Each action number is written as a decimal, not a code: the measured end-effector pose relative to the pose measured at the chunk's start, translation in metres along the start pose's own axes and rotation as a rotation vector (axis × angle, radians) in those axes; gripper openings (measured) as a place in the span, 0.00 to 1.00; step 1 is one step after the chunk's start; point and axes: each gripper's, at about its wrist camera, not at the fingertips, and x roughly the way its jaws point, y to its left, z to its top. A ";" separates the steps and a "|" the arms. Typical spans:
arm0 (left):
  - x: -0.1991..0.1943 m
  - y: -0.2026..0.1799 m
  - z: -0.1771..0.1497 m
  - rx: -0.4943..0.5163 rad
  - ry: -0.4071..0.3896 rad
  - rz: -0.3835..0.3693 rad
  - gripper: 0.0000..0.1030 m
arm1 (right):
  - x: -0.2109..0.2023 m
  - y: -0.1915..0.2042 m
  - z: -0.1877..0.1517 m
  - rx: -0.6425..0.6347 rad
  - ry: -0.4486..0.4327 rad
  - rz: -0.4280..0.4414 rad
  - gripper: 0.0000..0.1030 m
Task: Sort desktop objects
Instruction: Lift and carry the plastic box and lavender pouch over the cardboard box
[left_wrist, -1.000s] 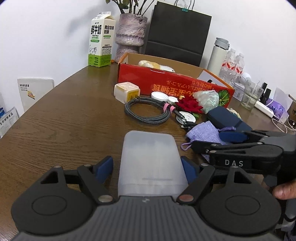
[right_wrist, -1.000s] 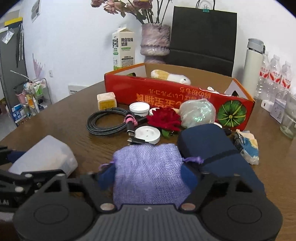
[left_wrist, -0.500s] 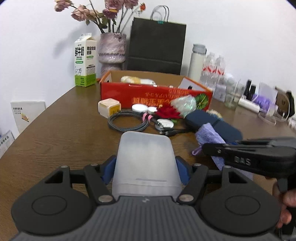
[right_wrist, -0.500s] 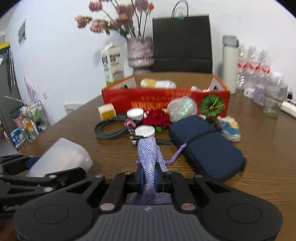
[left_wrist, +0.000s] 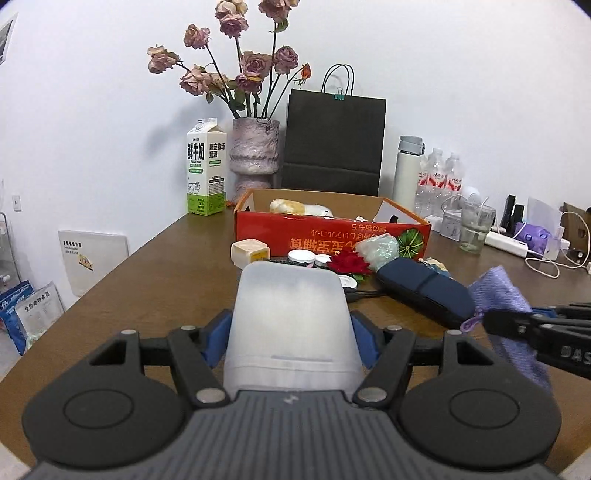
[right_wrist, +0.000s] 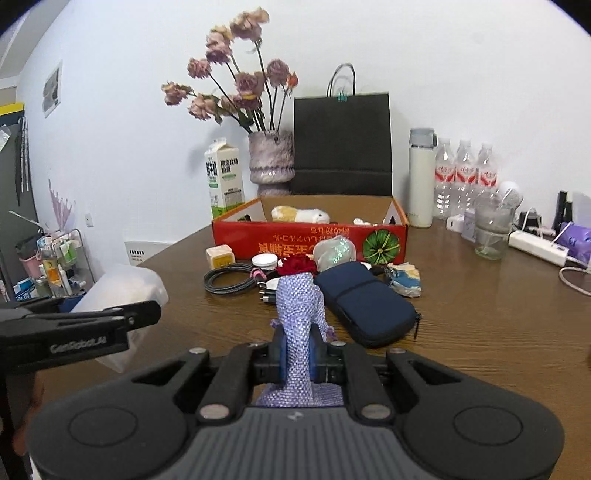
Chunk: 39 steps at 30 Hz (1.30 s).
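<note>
Both tools have lifted up since a second ago, so the table looks farther away now, and the purple bag has gone from lying flat to hanging pinched.

Straight ahead of both tools sits the big red cardboard box (left_wrist: 332, 236) on the brown wooden table (left_wrist: 155, 280). It has only a few things in it, like a soft yellow and white toy (right_wrist: 300, 214). Closer, a little to the right, lies the dark blue zip case (right_wrist: 364, 301). The left gripper (left_wrist: 290, 332) is squeezed onto a cloudy white plastic box (left_wrist: 290, 314), which sticks out forward between its fingers. The right gripper (right_wrist: 297, 350) is clamped tight on the small purple knitted bag (right_wrist: 299, 317), held above the table.

Between the tools and the red box there are more things to put away: a grey coiled cable (right_wrist: 231, 282), a red cloth flower (right_wrist: 297, 265), and a small yellow cube (right_wrist: 219, 256). I think the sorting has only just started, and most things are left.
</note>
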 end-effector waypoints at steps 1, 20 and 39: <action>-0.005 0.000 -0.002 0.011 -0.008 0.004 0.67 | -0.007 0.000 -0.002 -0.001 -0.012 0.003 0.10; -0.069 -0.021 -0.001 0.071 -0.075 -0.022 0.67 | -0.069 -0.002 -0.004 0.030 -0.078 0.056 0.10; 0.091 0.019 0.209 0.044 -0.073 -0.009 0.67 | 0.082 -0.069 0.230 0.033 -0.131 0.067 0.10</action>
